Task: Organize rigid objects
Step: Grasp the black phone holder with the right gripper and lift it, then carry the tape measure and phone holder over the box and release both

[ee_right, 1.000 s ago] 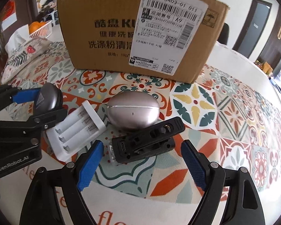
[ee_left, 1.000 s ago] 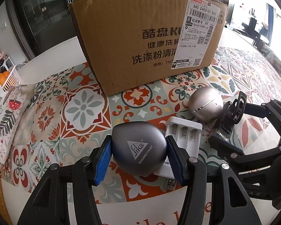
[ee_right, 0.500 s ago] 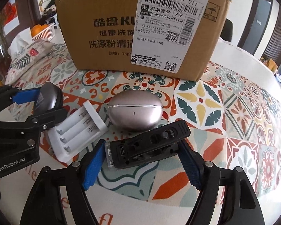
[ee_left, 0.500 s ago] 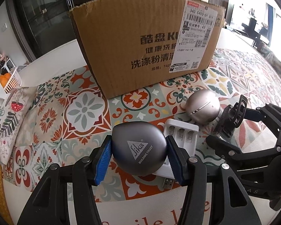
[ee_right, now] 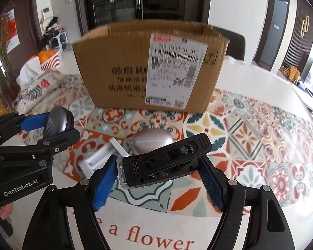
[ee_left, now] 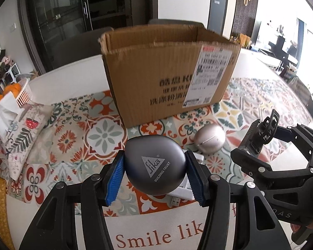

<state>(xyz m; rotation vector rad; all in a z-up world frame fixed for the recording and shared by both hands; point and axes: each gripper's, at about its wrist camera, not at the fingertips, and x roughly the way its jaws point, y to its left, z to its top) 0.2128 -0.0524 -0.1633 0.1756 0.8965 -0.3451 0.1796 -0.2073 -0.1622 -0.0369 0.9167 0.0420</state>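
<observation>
1. Dark grey rounded pebble-shaped case with a triangular logo (ee_left: 155, 165) sits clamped between the blue pads of the left gripper (ee_left: 154, 176), clear of the table.
2. Black rectangular clip-on device with a charging port (ee_right: 165, 162) is pinched end to end by the right gripper (ee_right: 156, 182); its jaws have just closed in and the pads press on it. Long axis runs across the jaws, tilted up to the right.
3. Both loads hang above the patterned tile-print tablecloth (ee_right: 260, 137).
4. Open brown cardboard box with a white shipping label (ee_left: 169, 70) stands straight ahead of both grippers, beyond them and higher in view, with its top open.
5. Key relation: the box mouth is forward and up from both held items. Neither hand looks clearly nearer; the left faces its left half, the right nearer its middle.
6. Left on the cloth: silver egg-shaped case (ee_left: 209, 141) and white plastic battery charger (ee_right: 102, 156), just beside each other, between grippers and box.
7. Likely next: carry both over the rim, then release.
</observation>
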